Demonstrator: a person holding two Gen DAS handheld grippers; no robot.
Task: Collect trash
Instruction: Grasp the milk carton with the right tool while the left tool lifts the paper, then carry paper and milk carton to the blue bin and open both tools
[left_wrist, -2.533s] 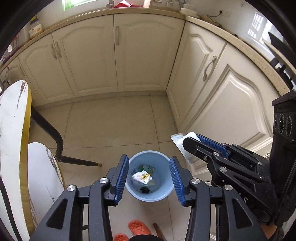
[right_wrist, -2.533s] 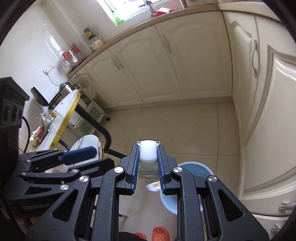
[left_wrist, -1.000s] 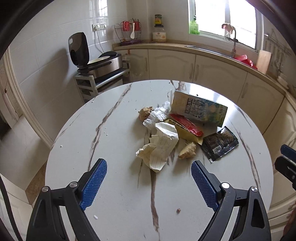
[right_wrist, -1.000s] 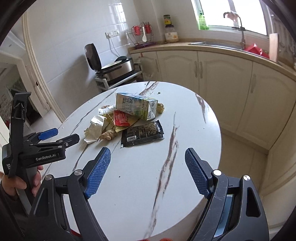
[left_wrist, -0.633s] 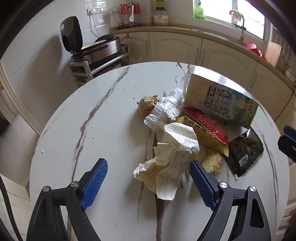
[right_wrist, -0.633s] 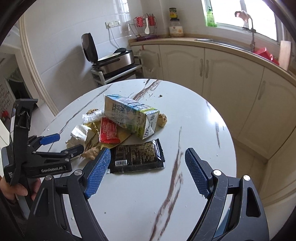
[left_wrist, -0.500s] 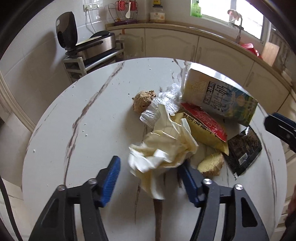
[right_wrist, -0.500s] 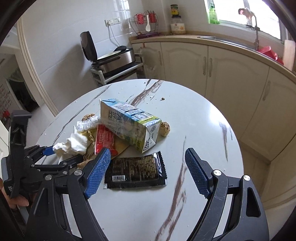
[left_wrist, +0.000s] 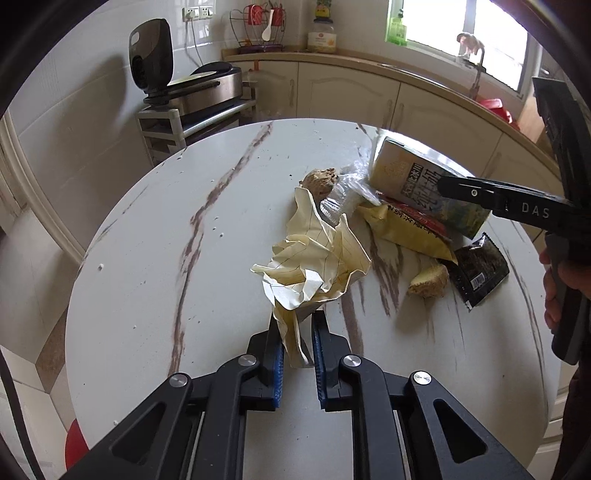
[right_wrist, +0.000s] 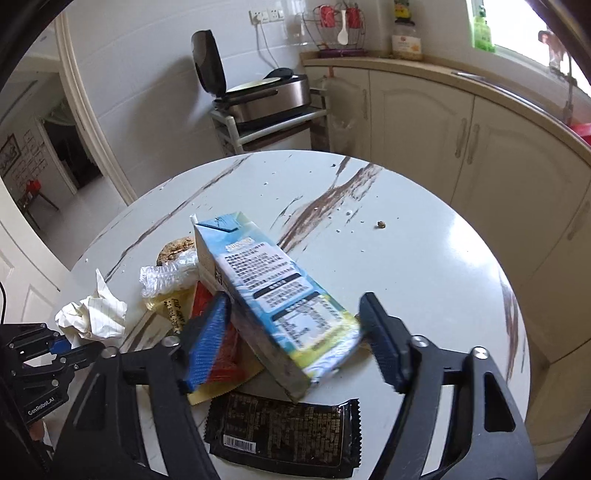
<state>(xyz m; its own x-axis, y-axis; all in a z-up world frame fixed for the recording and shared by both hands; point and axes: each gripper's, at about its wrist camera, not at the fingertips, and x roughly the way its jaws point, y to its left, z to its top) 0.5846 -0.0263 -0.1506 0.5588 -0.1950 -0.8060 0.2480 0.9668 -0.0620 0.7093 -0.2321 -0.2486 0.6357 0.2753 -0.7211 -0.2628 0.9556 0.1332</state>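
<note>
Left gripper (left_wrist: 297, 328): jaws drawn narrow, having just been closing; the blue pads pinch the lower tail of the crumpled paper, which sticks up out of them toward 12 o'clock.
Crumpled paper (left_wrist: 314, 258): pale yellow, lined, bunched into a loose wad at the middle of the left wrist view; in the right wrist view it shows at 9 o'clock, at the tip of the left gripper.
Right gripper (right_wrist: 295, 332): jaws about half spread, having just been closing; the carton's near end lies between the pads. The left pad looks to be against the carton's side; on the right a thin gap seems to remain, though blur makes this hard to judge.
Carton (right_wrist: 273, 295): blue and white drink carton lying on its side, tilted, its top toward 11 o'clock and its base toward 5 o'clock in the right wrist view.
Red wrapper (right_wrist: 218, 354): under the carton, behind the right gripper's left pad.
Yellow packet (left_wrist: 406, 232): beneath the red wrapper, at 3 o'clock from the paper.
Black wrapper (right_wrist: 280, 432): flat on the table at 6 o'clock from the carton.
Clear plastic (right_wrist: 166, 277): crumpled, at 9 o'clock from the carton's top.
Table (left_wrist: 155, 258): round, white with brown veins; all the litter sits on it.
</note>
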